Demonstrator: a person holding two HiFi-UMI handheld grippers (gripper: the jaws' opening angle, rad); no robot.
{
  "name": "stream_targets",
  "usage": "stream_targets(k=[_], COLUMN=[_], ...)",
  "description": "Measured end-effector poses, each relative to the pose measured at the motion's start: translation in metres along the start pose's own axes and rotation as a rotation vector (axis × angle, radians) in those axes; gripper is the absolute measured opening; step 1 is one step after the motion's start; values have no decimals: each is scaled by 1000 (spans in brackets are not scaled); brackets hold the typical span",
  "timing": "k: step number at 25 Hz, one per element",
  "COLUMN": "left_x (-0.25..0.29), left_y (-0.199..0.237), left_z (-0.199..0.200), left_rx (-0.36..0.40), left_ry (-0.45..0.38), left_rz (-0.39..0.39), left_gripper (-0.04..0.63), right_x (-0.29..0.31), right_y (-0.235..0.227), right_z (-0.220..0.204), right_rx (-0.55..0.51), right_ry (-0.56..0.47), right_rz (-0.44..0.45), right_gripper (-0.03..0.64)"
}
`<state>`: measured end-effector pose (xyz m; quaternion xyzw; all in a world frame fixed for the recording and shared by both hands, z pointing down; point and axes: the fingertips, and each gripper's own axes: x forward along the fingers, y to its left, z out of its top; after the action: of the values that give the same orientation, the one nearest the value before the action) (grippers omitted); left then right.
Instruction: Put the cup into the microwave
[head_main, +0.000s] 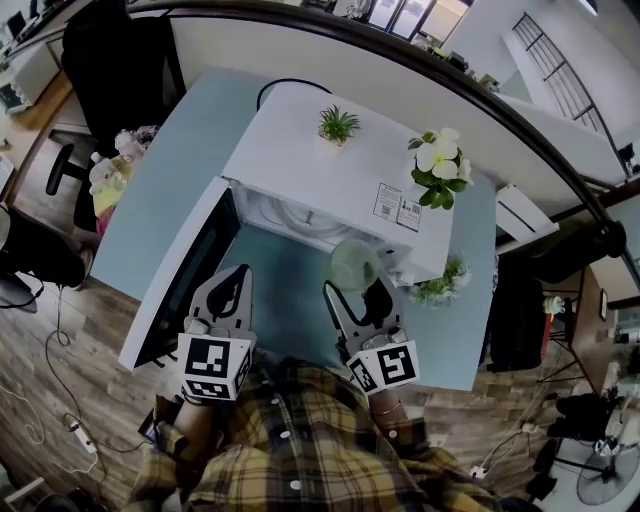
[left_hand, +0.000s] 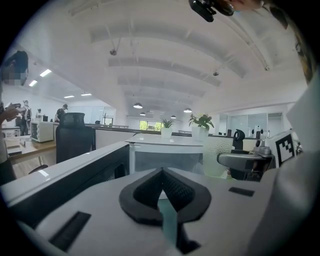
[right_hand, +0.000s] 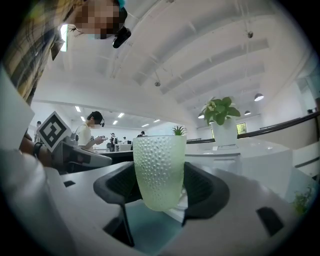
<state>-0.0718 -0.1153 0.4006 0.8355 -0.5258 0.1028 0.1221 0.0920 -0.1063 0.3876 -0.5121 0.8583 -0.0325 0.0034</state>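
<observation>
The microwave (head_main: 330, 170) stands with its door (head_main: 180, 270) swung open. The right gripper (head_main: 362, 292) clamps the dimpled cup (right_hand: 159, 170) in front of the cavity. The left gripper (left_hand: 161, 185) is closed and empty. The opening's clearance seems tight, so the cup's rim could clip its upper edge and twist free.

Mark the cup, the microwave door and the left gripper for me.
cup (right_hand: 159, 172), right gripper view, middle of its dimpled wall.
microwave door (head_main: 205, 250), head view, its dark inner pane.
left gripper (head_main: 238, 270), head view, where the closed tips meet.
</observation>
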Motion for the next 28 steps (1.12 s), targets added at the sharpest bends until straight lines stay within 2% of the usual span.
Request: stream_targets(k=[9, 28], left_x=[17, 29], left_y=[4, 13], left_z=[2, -7], left_rx=[5, -1], left_ry=[10, 68], left_rz=[-12, -111], left_gripper=[-11, -11], right_x=[12, 27], right_y=[-6, 5], right_z=[0, -9], right_rx=[-2, -5], right_ry=[1, 48], right_rz=[4, -62], right_gripper=[307, 307])
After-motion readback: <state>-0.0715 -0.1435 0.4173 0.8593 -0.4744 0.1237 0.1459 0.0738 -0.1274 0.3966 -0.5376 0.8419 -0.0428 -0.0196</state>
